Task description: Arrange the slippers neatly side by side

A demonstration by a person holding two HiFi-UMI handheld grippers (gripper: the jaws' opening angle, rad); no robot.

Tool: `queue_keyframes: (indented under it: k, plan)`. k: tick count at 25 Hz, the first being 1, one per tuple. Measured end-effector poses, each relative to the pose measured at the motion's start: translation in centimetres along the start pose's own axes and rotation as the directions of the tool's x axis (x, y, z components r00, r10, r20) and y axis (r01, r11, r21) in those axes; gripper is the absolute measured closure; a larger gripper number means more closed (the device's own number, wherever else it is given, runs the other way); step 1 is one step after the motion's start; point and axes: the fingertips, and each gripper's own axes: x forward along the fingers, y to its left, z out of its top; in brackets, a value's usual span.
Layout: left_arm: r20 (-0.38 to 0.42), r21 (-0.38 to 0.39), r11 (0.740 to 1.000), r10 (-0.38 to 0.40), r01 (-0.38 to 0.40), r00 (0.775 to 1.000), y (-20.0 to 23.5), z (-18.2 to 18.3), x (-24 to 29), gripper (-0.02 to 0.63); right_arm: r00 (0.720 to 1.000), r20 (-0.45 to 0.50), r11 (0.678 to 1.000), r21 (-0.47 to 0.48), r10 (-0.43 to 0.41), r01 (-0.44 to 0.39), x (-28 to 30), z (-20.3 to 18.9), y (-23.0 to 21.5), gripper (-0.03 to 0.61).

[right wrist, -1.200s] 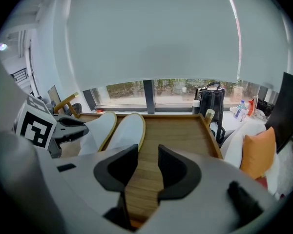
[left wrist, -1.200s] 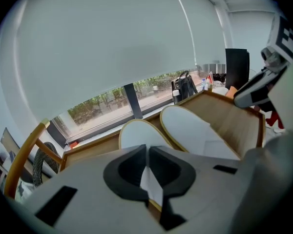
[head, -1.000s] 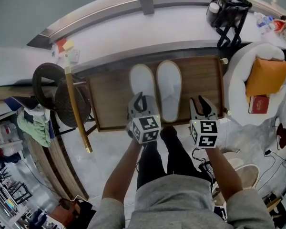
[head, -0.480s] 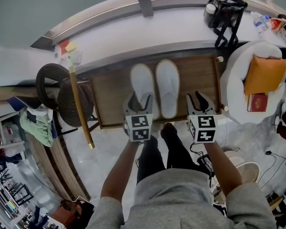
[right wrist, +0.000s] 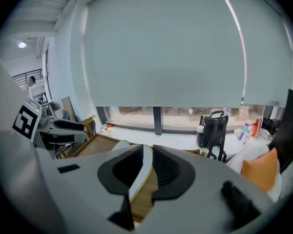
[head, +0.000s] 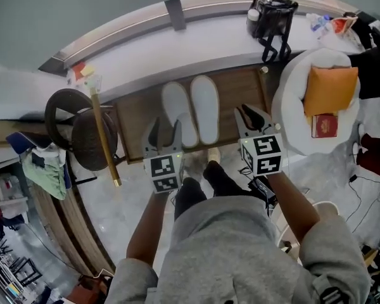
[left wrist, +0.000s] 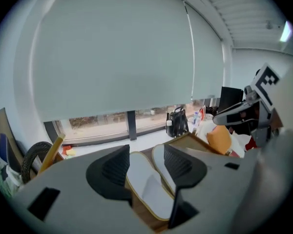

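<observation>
Two white slippers, the left one (head: 176, 109) and the right one (head: 204, 108), lie close side by side, toes toward the window, on a low wooden platform (head: 136, 116). My left gripper (head: 164, 126) hangs above the left slipper's heel end, apart from it. It is open: its jaws have just swung wide and eased in slightly, with nothing between them. In the left gripper view both slippers (left wrist: 144, 184) show far below the jaws. My right gripper (head: 253, 114) hovers over the platform's right part. Its jaws have just been closing to a narrow gap and hold nothing.
A black bag (head: 272, 14) stands on the white window ledge. A white armchair (head: 304, 116) with an orange cushion (head: 329, 87) is at the right. A dark wicker stool (head: 82, 128) and a leaning wooden stick (head: 102, 141) stand left. The person's legs (head: 202, 182) are before the platform.
The left gripper opened off the left slipper's heel. Both grippers then rose and drew back from the slippers. The right gripper's jaws narrowed.
</observation>
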Motion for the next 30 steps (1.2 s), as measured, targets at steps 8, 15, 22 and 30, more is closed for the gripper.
queue_keyframes:
  k: [8,15,22,30]
  plan:
    - [0.167,-0.051,0.997,0.066,-0.058,0.984,0.7,6.7,-8.4,0.588,0.979,0.193,0.998,0.017,0.059,-0.064,-7.4,7.7,1.4,0.543]
    - [0.233,-0.124,0.991,0.076,-0.048,0.970,0.6,10.0,-14.3,0.591,0.943,0.313,0.994,-0.046,0.113,-0.103,-14.8,13.2,2.9,0.548]
    - [0.256,-0.139,0.988,0.104,-0.070,0.961,0.2,11.6,-16.4,0.591,0.937,0.330,0.992,-0.074,0.119,-0.100,-16.1,13.7,3.2,0.546]
    - [0.244,-0.118,0.990,0.103,-0.076,0.964,-0.1,11.7,-16.2,0.591,0.940,0.319,0.993,-0.038,0.117,-0.111,-15.3,13.2,3.4,0.546]
